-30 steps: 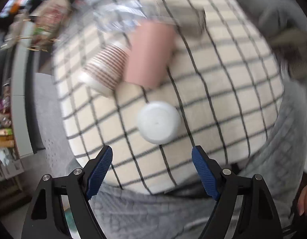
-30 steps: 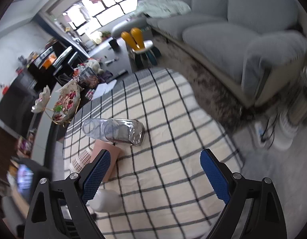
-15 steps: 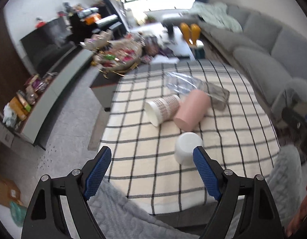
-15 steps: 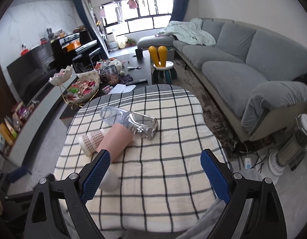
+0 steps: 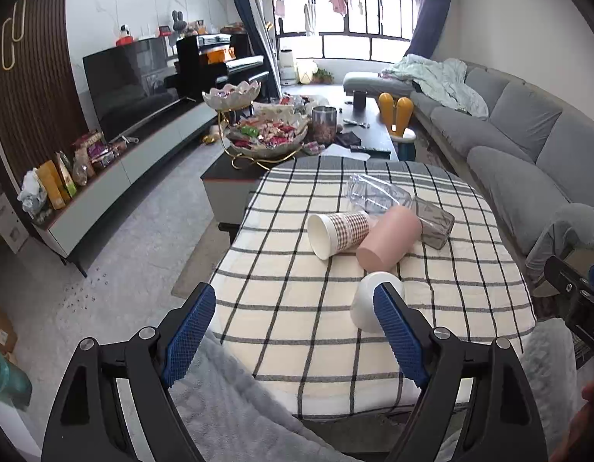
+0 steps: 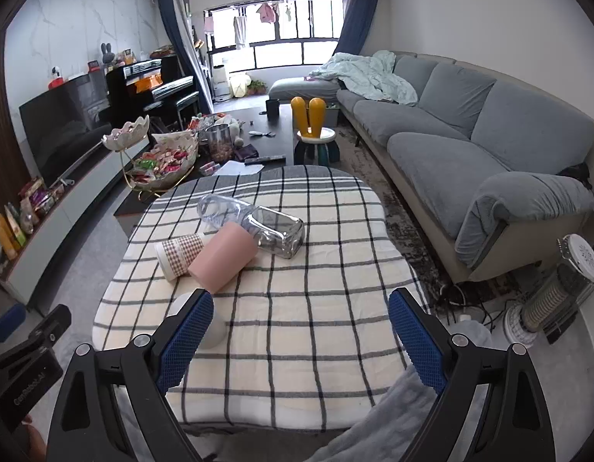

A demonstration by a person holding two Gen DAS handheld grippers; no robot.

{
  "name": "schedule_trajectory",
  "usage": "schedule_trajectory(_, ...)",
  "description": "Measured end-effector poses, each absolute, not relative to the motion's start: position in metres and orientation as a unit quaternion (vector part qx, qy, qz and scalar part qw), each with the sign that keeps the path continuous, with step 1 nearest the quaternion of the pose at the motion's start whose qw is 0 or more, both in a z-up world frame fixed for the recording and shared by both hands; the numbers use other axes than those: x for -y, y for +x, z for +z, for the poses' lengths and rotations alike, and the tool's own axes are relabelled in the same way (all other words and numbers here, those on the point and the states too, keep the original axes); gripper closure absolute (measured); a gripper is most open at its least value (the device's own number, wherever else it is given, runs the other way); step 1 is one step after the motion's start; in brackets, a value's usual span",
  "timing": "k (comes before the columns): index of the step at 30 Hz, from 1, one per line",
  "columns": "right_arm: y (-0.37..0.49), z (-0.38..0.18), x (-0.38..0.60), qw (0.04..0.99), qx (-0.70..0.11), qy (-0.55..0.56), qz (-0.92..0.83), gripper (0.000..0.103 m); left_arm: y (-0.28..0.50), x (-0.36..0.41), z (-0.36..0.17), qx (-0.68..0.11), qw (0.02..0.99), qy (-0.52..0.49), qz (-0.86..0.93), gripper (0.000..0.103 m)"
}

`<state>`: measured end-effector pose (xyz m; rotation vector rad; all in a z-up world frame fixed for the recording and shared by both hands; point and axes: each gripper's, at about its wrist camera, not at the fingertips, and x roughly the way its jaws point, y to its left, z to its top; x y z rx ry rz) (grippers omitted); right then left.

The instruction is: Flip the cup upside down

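Observation:
A white cup (image 5: 364, 304) stands upside down on the checked tablecloth (image 5: 297, 308), partly behind my left gripper's right finger. It also shows in the right wrist view (image 6: 216, 327) behind the left finger. A pink cup (image 5: 389, 244) (image 6: 222, 256) and a checked paper cup (image 5: 337, 233) (image 6: 179, 252) lie on their sides behind it. A clear plastic bottle (image 5: 378, 194) and a clear glass (image 5: 433, 225) (image 6: 279, 233) lie beyond them. My left gripper (image 5: 293, 335) is open and empty, held back above the table's near edge. My right gripper (image 6: 301, 340) is open and empty too.
A grey blanket (image 5: 239, 415) lies under the grippers at the table's near edge. A dark coffee table with snack bowls (image 5: 266, 134) stands behind. A grey sofa (image 6: 489, 146) runs along the right, a TV unit (image 5: 123, 158) along the left. A heater (image 6: 559, 292) stands on the floor.
Both grippers have pulled back and tilted up from a close downward look at the cups to a level view of the whole table. The cups have not moved.

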<state>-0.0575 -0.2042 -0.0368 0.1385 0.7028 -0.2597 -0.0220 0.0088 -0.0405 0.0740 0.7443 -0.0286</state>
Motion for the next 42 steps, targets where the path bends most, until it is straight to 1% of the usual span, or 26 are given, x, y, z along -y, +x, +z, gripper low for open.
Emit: schedule_trajectory(42,-0.061,-0.034,0.205,0.929,-0.34,0.068,-0.127,0.011,-0.03,-0.014,-0.029,-0.362,0.931,0.038,-0.016,0.016)
